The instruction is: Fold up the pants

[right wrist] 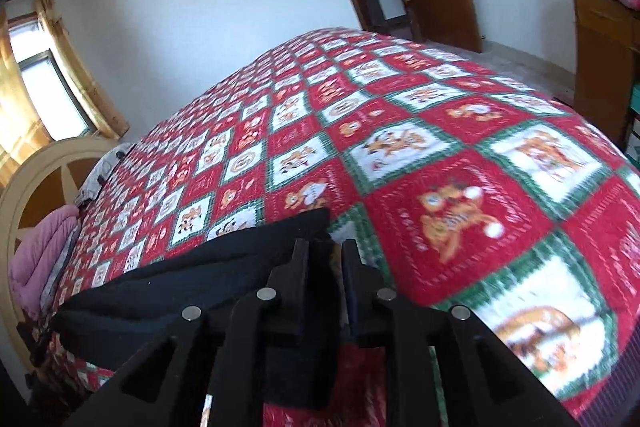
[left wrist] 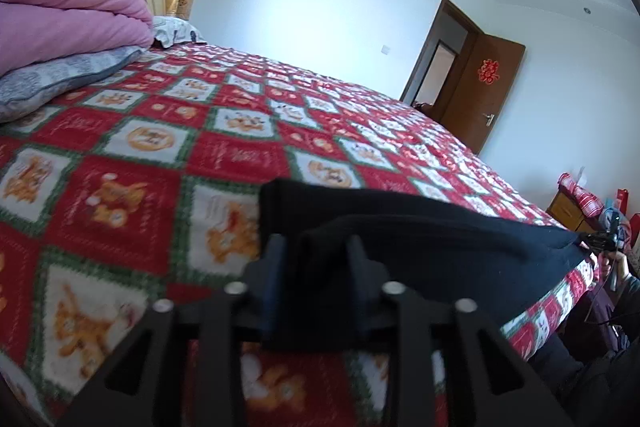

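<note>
The black pants hang stretched between my two grippers, just above the near edge of the bed. My left gripper is shut on one end of the pants, with fabric bunched between its fingers. My right gripper is shut on the other end of the pants, which run off to the left in the right wrist view. In the left wrist view the right gripper and the hand holding it show small at the far right.
The bed carries a red, white and green patterned quilt. A pink duvet and grey pillows lie at the headboard. A brown door stands open beyond the bed. A wooden cabinet stands at the foot.
</note>
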Demonstrator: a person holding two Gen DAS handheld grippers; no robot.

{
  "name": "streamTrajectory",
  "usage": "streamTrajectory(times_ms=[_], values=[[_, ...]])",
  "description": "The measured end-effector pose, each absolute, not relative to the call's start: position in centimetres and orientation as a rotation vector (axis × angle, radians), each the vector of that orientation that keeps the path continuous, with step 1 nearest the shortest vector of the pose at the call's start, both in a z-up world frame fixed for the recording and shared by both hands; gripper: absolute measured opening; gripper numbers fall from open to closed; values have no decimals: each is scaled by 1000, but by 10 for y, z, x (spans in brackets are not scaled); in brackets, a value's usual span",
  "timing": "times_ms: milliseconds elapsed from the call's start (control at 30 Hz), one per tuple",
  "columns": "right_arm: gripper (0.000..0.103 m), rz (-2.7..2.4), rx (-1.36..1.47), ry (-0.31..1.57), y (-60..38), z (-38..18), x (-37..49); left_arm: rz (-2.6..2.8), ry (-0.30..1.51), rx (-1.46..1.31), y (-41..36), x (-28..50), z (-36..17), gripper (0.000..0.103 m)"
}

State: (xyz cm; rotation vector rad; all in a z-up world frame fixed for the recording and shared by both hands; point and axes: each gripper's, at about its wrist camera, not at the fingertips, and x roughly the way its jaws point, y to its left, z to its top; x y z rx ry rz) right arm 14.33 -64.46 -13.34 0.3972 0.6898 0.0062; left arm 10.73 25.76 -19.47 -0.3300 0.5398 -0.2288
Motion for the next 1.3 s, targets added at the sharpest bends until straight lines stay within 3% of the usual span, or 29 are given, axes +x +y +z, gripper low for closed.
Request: streamTrajectory(times_ms=[167, 300, 567, 700, 767, 1000, 1133, 1300], values=[[22, -52, 419, 657, -647, -125, 117, -191, 537, -326, 268, 93, -197, 49], [37, -77, 428, 621, -640, -116, 98, -152, 552, -329, 276, 86, -201, 51], [37, 38, 443, 655, -568, -105, 94, -24, 545, -345, 292, 68, -182, 51], [37, 93, 467, 711, -523, -117, 106, -60, 547, -193, 250, 64, -159, 56], [37, 124, 506, 727, -507, -127, 110, -107, 550, -114, 223, 64, -154, 68], [38, 97, 611, 706, -497, -153, 102, -207, 597, -13, 159, 81, -155, 68], [38, -37, 709, 648, -544, -153, 93, -319, 585, 135, 96, 89, -149, 68], [43, -136, 801, 611, -588, -156, 87, -467, 624, 101, 39, 109, -156, 68]])
